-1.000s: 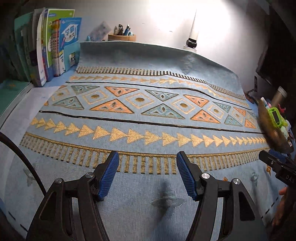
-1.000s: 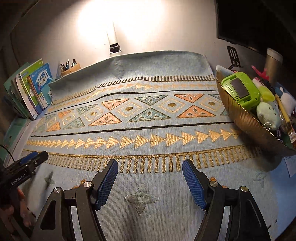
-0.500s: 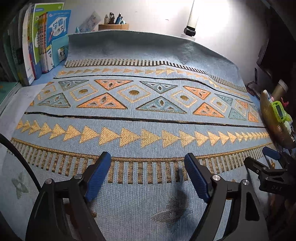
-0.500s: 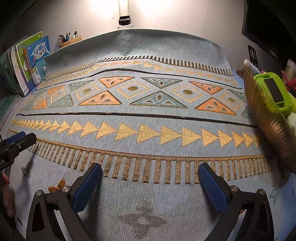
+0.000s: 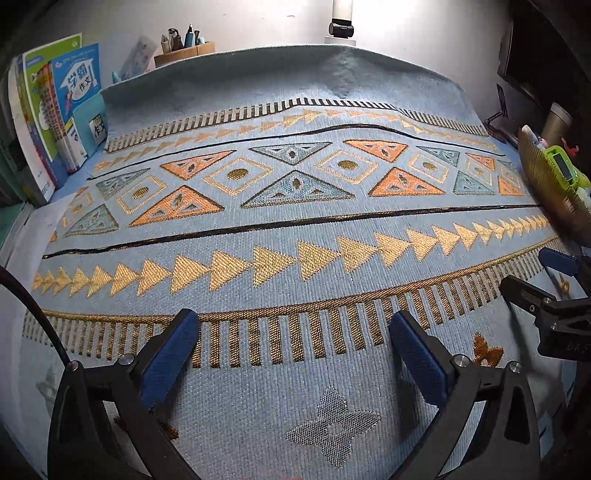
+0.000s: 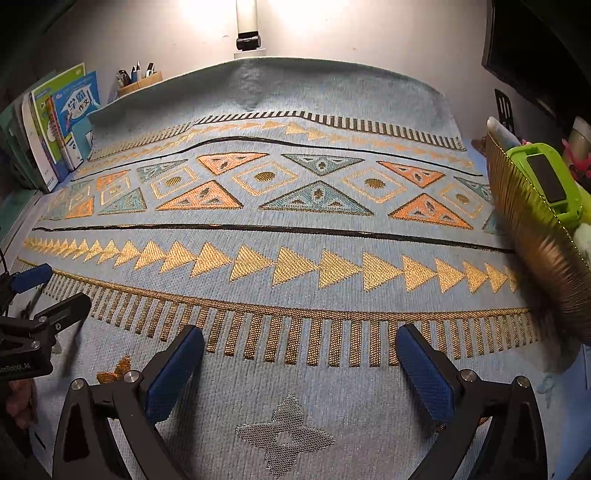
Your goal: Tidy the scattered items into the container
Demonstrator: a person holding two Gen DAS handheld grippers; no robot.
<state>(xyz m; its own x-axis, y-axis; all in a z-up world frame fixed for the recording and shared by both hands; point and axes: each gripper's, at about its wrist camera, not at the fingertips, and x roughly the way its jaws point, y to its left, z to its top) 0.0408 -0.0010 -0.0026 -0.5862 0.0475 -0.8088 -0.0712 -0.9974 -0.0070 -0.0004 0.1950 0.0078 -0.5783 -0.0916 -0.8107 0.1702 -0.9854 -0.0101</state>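
Note:
A gold ribbed bowl point(image 6: 539, 236) stands at the right edge of the patterned blue mat point(image 6: 295, 240). It holds a green toy device point(image 6: 546, 181) and other small items. It also shows in the left wrist view point(image 5: 550, 192) at far right. My left gripper point(image 5: 295, 339) is open and empty, low over the mat's near edge. My right gripper point(image 6: 299, 354) is open and empty, also over the near edge, left of the bowl. Each gripper shows at the side of the other's view. I see no loose items on the mat.
Books point(image 5: 62, 114) stand upright at the far left. A wooden pen holder point(image 5: 184, 51) and a lamp base point(image 5: 341, 27) stand behind the mat by the wall. A dark monitor point(image 6: 535, 44) and a cup point(image 5: 557, 123) are at the far right.
Both grippers have opened wider and drawn back toward the mat's near edge. The bowl has slid toward the right edge of both views.

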